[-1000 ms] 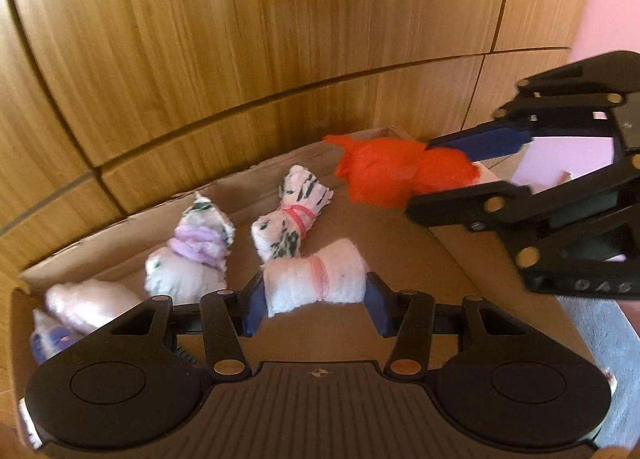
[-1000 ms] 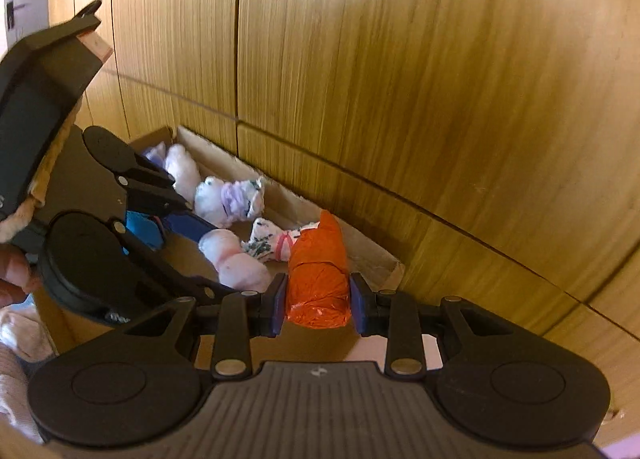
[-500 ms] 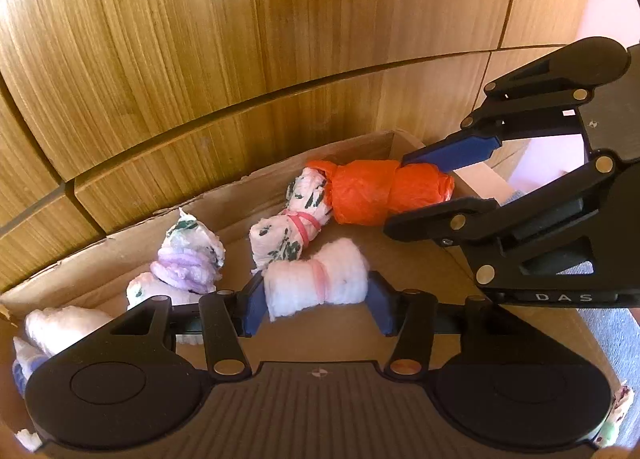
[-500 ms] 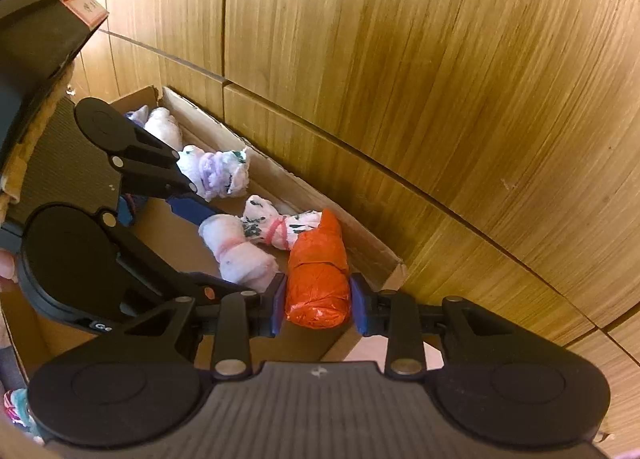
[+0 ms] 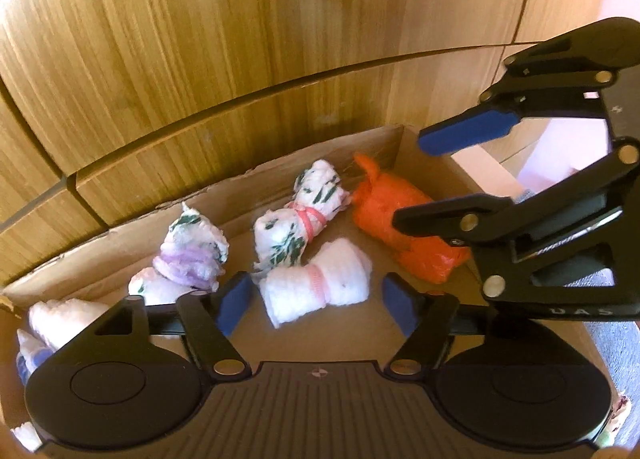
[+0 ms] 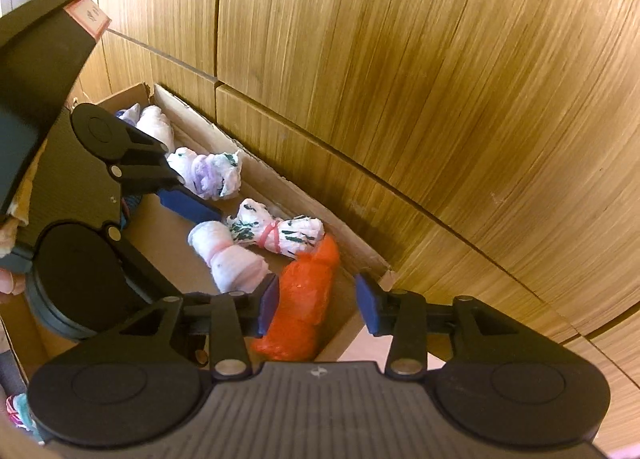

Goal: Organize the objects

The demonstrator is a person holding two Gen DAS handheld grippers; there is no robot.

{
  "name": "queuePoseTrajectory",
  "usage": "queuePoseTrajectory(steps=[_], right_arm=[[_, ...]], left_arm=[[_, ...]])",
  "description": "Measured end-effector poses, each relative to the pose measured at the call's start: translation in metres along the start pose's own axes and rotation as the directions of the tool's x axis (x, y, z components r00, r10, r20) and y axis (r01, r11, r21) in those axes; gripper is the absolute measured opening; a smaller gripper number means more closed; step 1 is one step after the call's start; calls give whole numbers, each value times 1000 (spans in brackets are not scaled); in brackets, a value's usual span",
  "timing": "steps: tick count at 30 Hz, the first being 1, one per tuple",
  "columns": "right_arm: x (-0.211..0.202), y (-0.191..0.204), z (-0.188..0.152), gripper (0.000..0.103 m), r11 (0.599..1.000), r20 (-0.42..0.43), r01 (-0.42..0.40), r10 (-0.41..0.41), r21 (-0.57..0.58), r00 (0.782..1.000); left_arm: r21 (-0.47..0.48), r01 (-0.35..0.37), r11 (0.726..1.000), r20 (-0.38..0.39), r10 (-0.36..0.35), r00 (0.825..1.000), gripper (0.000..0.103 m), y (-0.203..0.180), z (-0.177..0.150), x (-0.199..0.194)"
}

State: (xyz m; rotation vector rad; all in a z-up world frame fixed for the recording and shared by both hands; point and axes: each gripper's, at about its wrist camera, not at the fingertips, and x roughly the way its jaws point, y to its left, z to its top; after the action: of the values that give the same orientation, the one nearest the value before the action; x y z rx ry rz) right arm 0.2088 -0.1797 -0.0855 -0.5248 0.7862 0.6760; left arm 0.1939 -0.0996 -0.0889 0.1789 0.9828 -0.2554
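Note:
A white roll with a pink band (image 5: 316, 287) lies on the floor of the cardboard box (image 5: 240, 179). My left gripper (image 5: 318, 307) straddles it, its jaws opening and both pads clear of the cloth. An orange roll (image 6: 304, 299) lies at the box's right end, next to a green-printed roll (image 6: 276, 235). My right gripper (image 6: 316, 307) is over the orange roll with its jaws opening. There is a gap between the roll and the right pad. In the left wrist view the right gripper (image 5: 440, 179) hangs just above the orange roll (image 5: 400, 231).
More tied rolls lie along the box's back wall: a purple-banded one (image 5: 188, 259) and a pale pink one (image 5: 60, 315). A wooden panelled wall (image 5: 280, 39) rises right behind the box. A grey surface (image 5: 616, 339) lies to the right. A person's hand (image 6: 6, 283) shows at the left edge.
Both grippers have opened. The left let go of the white roll and the right let go of the orange roll. Both rolls now lie in the box.

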Motion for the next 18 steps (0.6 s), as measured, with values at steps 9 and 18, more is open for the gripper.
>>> queuePoseTrajectory(steps=[9,18], right_arm=[[-5,2,1,48,1000,-13,8,-8,-1,1000],[-17,8,4,53,1000,-13,15,-14,4,1000]], left_arm=[[-29,4,1000,-57,-6,998,89,3,-5,-5],[-24,15,1000,-97,-18,995,95,6,-13,-22]])
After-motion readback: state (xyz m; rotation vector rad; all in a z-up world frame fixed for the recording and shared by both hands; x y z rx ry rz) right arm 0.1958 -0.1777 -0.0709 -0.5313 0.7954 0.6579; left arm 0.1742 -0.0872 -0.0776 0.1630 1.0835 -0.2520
